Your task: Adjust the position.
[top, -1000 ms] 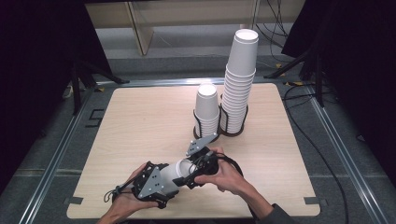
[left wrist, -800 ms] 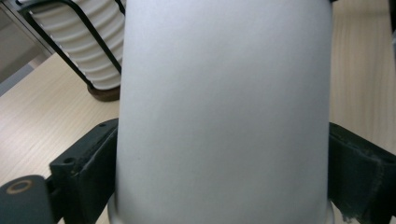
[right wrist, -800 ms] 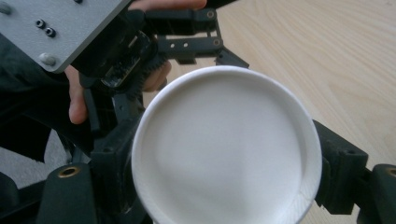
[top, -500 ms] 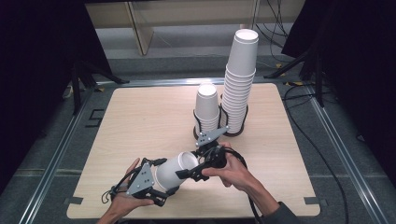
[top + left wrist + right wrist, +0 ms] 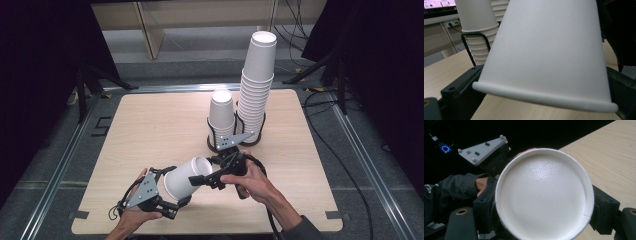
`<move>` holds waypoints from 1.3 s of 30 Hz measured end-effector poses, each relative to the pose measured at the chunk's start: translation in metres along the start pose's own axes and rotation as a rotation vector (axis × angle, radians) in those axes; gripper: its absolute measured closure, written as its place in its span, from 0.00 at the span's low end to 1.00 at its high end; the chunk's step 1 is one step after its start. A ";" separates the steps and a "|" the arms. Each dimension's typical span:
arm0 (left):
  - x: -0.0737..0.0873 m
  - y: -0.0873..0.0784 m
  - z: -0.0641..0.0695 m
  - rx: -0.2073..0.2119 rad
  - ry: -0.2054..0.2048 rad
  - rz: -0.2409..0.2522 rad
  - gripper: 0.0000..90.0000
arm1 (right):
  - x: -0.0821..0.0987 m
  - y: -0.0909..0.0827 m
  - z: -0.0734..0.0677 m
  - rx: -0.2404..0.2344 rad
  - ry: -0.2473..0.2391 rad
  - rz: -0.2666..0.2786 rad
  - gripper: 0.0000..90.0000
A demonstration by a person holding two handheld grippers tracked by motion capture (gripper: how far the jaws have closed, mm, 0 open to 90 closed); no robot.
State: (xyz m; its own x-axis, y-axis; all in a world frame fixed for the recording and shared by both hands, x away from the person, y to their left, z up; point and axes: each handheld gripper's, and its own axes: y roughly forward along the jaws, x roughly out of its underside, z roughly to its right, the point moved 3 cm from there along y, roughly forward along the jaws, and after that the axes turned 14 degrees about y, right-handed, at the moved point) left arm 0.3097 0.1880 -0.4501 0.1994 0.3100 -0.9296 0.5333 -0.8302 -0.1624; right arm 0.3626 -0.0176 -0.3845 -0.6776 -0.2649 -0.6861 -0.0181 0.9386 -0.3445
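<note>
I see the paper cup point(image 5: 186, 178) lying tilted above the table's point(image 5: 150, 125) near edge, hiding both grippers' fingertips. The right gripper point(image 5: 212, 176) clamps its narrow end; the left gripper point(image 5: 172, 197), jaws just opening, flanks its rim, released. Cup stacks point(image 5: 255, 95) stand beyond.

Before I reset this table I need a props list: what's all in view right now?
loose cup: one, white, on its side between the grippers
tall cup stack: one, white, right holder ring
short cup stack: one, white, left holder ring
wire holder: one, black, table's far middle
table: one, light wood
left gripper: black, jaws just been opening, flanking the cup's rim
right gripper: black, clamping the cup's base
</note>
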 end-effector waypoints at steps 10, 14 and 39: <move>-0.003 -0.004 0.000 -0.005 0.014 0.003 0.06 | 0.000 0.001 0.000 -0.011 -0.003 0.002 0.28; -0.003 -0.004 -0.001 0.006 0.016 -0.008 0.08 | 0.000 0.001 0.004 -0.013 -0.005 0.001 0.27; 0.004 -0.003 -0.002 0.117 0.055 -0.211 0.17 | -0.003 -0.018 -0.004 0.214 -0.207 -0.097 0.18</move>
State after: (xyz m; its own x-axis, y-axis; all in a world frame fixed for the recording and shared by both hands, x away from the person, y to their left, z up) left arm 0.3107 0.1931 -0.4521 0.1396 0.5042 -0.8522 0.4695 -0.7915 -0.3913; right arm 0.3621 -0.0332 -0.3735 -0.5161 -0.4107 -0.7516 0.0951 0.8447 -0.5268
